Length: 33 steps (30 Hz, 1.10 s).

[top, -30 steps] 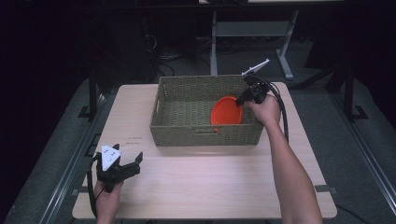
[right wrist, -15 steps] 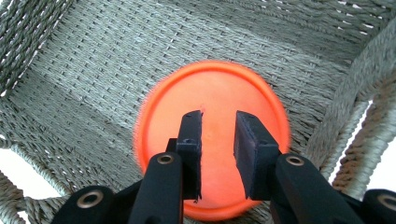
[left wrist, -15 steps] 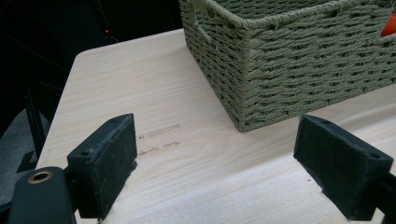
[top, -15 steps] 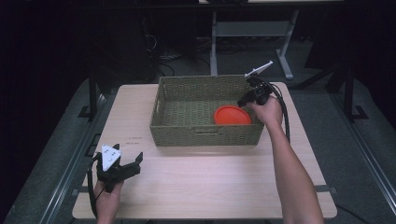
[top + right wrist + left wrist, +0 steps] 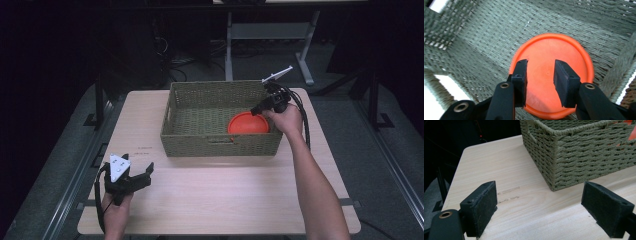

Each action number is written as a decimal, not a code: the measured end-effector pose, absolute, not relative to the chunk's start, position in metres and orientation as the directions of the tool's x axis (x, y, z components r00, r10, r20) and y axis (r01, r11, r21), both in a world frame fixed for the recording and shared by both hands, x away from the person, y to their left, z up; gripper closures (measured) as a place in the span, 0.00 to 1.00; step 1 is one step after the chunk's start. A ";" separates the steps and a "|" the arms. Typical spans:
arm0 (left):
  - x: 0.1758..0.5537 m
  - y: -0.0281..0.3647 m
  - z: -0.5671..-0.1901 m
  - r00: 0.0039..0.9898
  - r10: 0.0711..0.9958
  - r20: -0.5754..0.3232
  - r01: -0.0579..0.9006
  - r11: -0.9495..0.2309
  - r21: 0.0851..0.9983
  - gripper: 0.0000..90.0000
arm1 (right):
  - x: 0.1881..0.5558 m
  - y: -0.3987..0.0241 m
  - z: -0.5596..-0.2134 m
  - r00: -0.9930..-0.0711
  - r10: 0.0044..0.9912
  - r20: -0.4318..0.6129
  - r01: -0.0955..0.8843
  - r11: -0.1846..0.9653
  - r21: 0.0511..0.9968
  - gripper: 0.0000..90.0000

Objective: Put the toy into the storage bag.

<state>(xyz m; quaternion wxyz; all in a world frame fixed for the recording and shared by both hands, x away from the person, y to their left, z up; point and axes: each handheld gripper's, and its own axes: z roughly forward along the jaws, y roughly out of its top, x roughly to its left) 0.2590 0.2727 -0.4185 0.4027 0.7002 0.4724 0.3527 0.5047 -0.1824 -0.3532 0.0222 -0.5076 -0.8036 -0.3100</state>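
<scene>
We see the orange plate (image 5: 248, 123) lying flat in the woven basket (image 5: 220, 145), at its right end. Our right gripper (image 5: 540, 80) hangs above it, jaws just opening, nothing between them. Our left gripper (image 5: 540, 207) rests open on the tabletop (image 5: 225, 195).

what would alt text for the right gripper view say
An orange plate lies flat on the floor of a green woven basket, seen from just above. The right hand-held gripper hangs over the plate; its two black jaws have just been opening, with a gap between them and nothing gripped.
</scene>
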 end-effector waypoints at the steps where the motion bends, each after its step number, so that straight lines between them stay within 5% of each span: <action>1: 0.259 0.273 -0.419 0.306 0.945 0.113 0.382 -0.230 0.895 0.14 | 0.504 -0.184 -0.353 -0.487 0.797 0.358 0.828 0.290 0.480 0.67; 15: 0.260 0.270 -0.419 0.320 0.940 0.120 0.375 -0.242 0.895 0.14 | 0.489 -0.189 -0.346 -0.523 0.758 0.388 0.807 0.295 0.512 0.54; 33: 0.260 0.269 -0.419 0.325 0.938 0.122 0.378 -0.247 0.892 0.14 | 0.464 -0.203 -0.337 -0.544 0.731 0.413 0.790 0.279 0.546 0.51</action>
